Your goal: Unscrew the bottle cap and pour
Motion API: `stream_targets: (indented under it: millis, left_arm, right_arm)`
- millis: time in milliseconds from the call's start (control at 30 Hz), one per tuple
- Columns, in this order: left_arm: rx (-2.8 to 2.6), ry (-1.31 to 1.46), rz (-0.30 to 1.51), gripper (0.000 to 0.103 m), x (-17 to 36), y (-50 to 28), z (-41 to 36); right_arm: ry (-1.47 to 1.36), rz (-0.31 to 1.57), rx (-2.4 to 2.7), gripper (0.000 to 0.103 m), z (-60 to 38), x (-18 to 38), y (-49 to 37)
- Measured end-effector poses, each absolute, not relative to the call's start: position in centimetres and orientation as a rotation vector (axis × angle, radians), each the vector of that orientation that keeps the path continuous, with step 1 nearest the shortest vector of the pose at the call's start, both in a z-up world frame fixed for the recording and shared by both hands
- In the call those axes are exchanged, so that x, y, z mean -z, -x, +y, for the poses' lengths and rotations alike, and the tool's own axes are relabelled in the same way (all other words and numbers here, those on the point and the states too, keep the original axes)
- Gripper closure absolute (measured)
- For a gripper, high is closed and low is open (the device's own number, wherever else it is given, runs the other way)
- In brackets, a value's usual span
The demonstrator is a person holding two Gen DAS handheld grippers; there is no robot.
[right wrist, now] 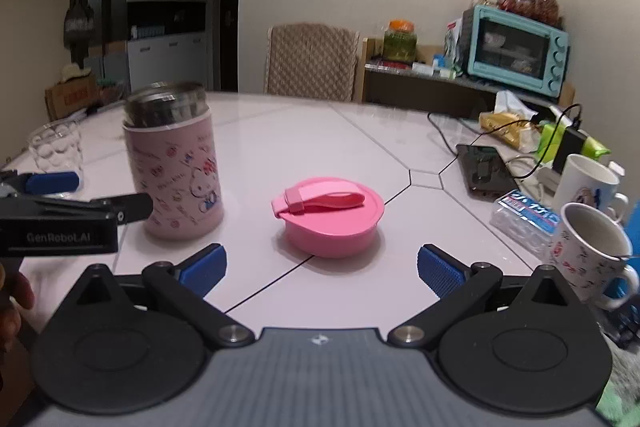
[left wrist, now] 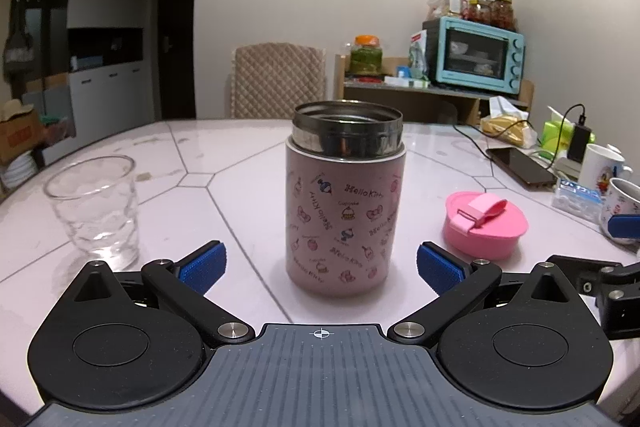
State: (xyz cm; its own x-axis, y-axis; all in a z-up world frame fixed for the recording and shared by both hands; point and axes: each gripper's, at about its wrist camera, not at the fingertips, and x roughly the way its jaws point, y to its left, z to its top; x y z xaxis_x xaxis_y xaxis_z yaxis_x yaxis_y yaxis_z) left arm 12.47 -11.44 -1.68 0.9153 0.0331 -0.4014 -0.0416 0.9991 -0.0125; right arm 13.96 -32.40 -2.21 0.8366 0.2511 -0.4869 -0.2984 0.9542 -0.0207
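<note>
Both grippers are standing wide open and gripping nothing.

From the left wrist camera, the left gripper (left wrist: 321, 267) is facing the pink flask (left wrist: 345, 201), which is standing upright on the table (left wrist: 240, 163) just ahead, centred between the spread blue pads (left wrist: 202, 267) without touching either. Its steel mouth is showing uncovered; what is inside cannot be told. A clear drinking glass (left wrist: 94, 209) is sitting to the flask's left, looking empty. The pink cap (left wrist: 485, 225) is lying flat on the table to the flask's right, apart from it, with its strap folded across the top. Only this view is showing the glass whole, and a blue pad of the right gripper is peeking in at the far right edge.

From the right wrist camera, the right gripper (right wrist: 321, 267) is pointing at the cap (right wrist: 330, 223), which is lying just ahead between its open pads (right wrist: 438, 269), untouched. The flask (right wrist: 176, 163) is standing to the left, and here its cartoon cat picture is showing. The left gripper (right wrist: 60, 203) is reaching in from the left edge, beside the flask. Two mugs (right wrist: 592, 247) are standing at the right, near a phone (right wrist: 486, 169) plugged into a cable; nothing can be made out inside the nearer mug.
</note>
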Motion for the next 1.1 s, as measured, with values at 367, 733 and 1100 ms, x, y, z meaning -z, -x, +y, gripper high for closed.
stream_targets:
  millis: [367, 733, 1100]
  left_arm:
    - [-0.054, 0.000, 0.395, 0.000, 0.7, -8.0, -10.4]
    - [-0.055, 0.013, 0.372, 0.000, 0.0, -6.0, -10.5]
    - [-0.049, 0.025, 0.380, 0.000, 0.0, -5.9, -10.2]
  right_arm:
    - [0.056, 0.448, -0.287, 0.000, -32.5, 1.0, -9.6]
    - [0.018, 0.407, -0.286, 0.000, -32.3, -0.2, -6.7]
    - [0.010, 0.414, -0.289, 0.000, -32.1, -0.3, -7.0]
